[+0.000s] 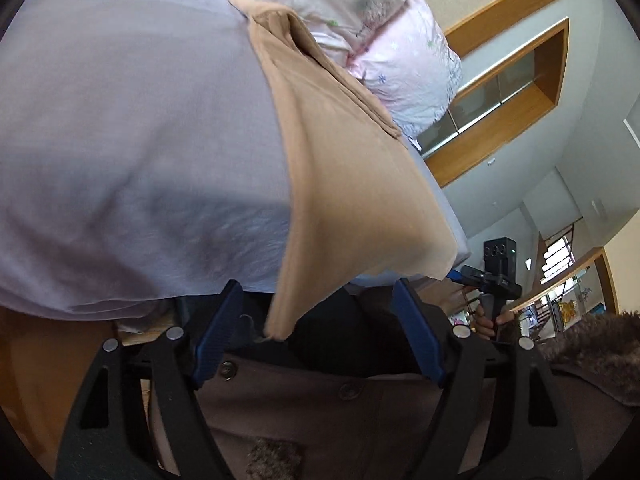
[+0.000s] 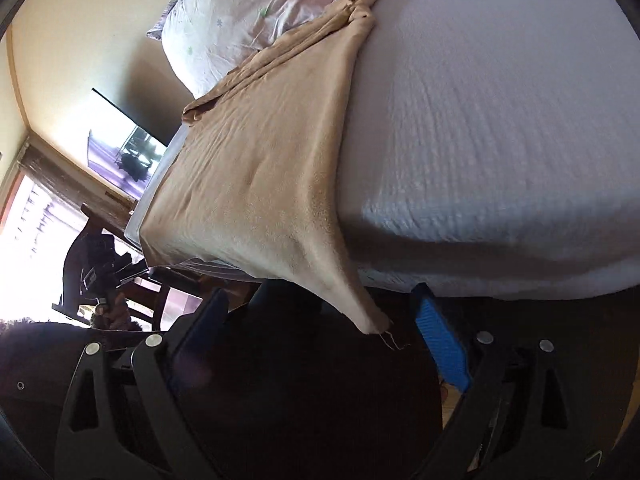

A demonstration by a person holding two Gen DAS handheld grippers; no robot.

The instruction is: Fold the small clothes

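Note:
A tan garment [image 1: 340, 168] lies spread on a bed with a pale lilac sheet [image 1: 132, 140], its near end hanging over the mattress edge. In the left wrist view one near corner [image 1: 280, 320] droops between the open blue-padded fingers of my left gripper [image 1: 320, 320], untouched. In the right wrist view the garment [image 2: 260, 168] shows too, and its other near corner [image 2: 372, 320] hangs between the open fingers of my right gripper [image 2: 320, 320], with a loose thread below. The right gripper also shows in the left wrist view [image 1: 486, 276], beside the garment's far corner.
Pink floral pillows and a quilt [image 1: 360, 12] lie at the head of the bed, also in the right wrist view [image 2: 240, 12]. The person's brown coat [image 1: 360, 420] fills the foreground. A wall TV [image 2: 128, 148] and a chair [image 2: 152, 280] stand beside the bed.

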